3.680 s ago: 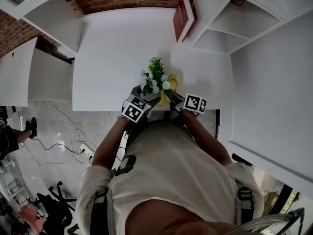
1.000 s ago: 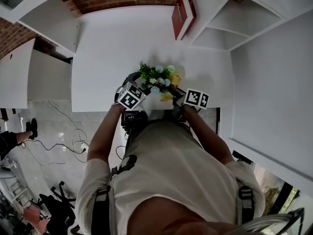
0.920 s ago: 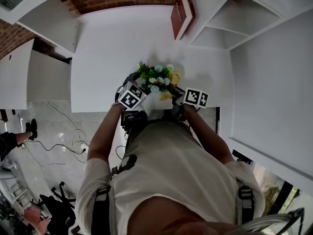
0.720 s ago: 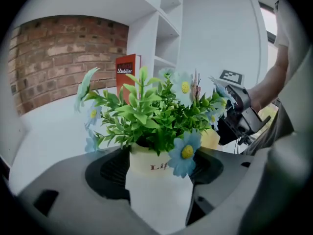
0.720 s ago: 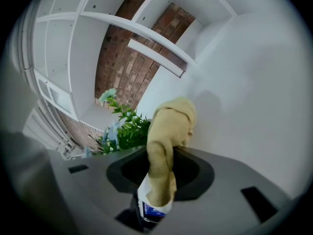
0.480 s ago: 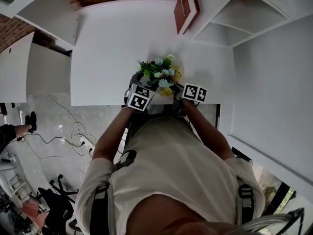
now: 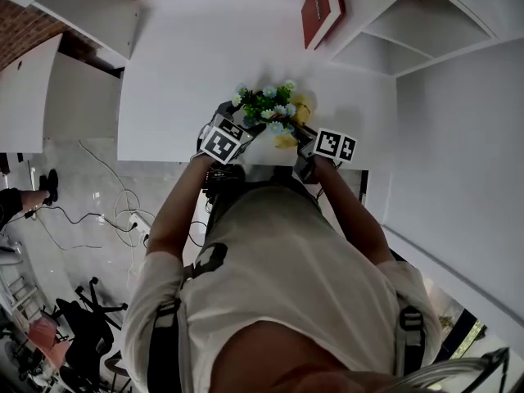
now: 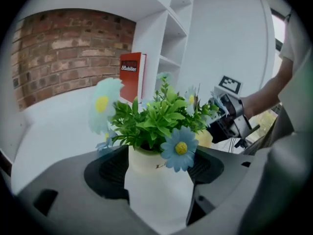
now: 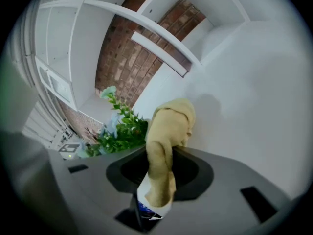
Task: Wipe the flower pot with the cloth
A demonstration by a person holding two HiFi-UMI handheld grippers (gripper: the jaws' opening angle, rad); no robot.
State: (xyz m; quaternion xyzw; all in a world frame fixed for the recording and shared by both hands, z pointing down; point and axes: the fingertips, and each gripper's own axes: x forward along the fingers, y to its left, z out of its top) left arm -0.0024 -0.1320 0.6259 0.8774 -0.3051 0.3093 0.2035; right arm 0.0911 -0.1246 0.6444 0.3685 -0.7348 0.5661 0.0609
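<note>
the white flower pot (image 8: pixel 157 192) is clamped upright between the jaws of the left gripper (image 7: pixel 239 125), with its green leaves and blue flowers (image 8: pixel 164 116) rising just ahead of the jaw tips. the yellow cloth (image 9: pixel 167 131) is pinched in the narrowly set jaws of the right gripper (image 7: pixel 304 142), its bunched end sticking out ahead of them. the plant is seen just left of that cloth; whether cloth and pot touch cannot be told. a red book (image 8: pixel 132 75) is seen well beyond the left gripper, on the white table (image 7: pixel 188 64).
</note>
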